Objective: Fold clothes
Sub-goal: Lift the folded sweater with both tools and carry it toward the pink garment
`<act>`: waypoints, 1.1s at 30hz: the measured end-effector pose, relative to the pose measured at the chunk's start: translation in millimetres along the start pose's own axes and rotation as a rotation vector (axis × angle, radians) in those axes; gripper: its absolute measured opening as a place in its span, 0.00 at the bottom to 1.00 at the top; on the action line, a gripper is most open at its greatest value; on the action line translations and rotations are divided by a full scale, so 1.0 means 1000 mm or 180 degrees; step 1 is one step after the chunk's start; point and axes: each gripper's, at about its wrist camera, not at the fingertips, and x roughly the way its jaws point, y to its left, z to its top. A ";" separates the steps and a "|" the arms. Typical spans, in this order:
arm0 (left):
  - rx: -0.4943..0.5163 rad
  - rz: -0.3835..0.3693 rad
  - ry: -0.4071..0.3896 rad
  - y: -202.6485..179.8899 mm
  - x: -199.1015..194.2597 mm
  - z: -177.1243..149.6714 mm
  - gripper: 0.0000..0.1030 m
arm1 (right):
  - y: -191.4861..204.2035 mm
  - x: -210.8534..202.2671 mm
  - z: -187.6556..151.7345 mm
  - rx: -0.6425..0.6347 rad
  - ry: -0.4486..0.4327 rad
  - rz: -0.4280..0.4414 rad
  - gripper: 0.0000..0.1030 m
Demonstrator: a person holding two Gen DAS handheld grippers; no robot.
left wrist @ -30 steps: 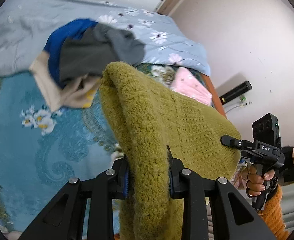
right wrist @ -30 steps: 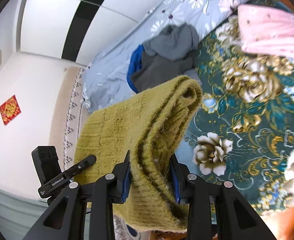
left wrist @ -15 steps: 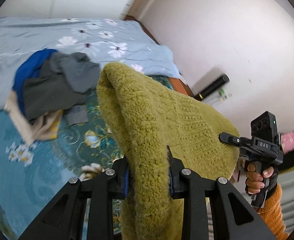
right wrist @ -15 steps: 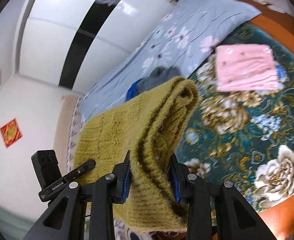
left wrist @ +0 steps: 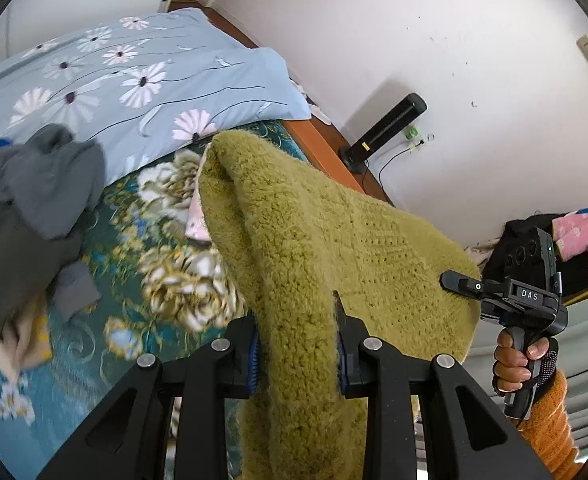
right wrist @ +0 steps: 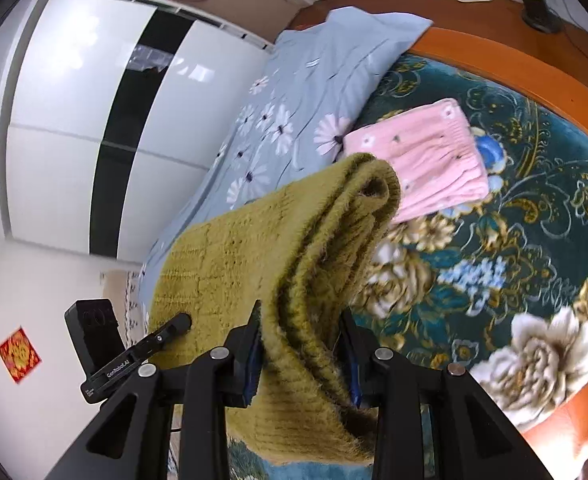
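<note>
Left tool (left wrist: 297, 354): its jaws are pinching a thick fold of the olive knit sweater (left wrist: 317, 240), which is rising between the fingers and draping forward and to the tool's right. Left of this tool and below it, a heap of grey clothes (left wrist: 34, 184) is lying on the bed (left wrist: 106, 308); ahead, a pale blue floral quilt (left wrist: 134, 76) is covering the far end.

Right of the left tool, a bare hand (left wrist: 519, 364) is gripping the right tool's handle upright, knuckles toward the camera, with an orange sleeve (left wrist: 549, 420) below it.

Right tool (right wrist: 299, 350): its jaws are clamping the sweater's other bunched end, and the cloth is hanging clear of the bed between both tools. Ahead and right of it, a folded pink garment (right wrist: 417, 156) is lying flat on the bed.
</note>
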 end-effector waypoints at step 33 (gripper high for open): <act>-0.0075 0.0487 0.0406 0.115 0.344 0.153 0.30 | -0.211 0.215 0.195 0.0129 0.0147 -0.0372 0.34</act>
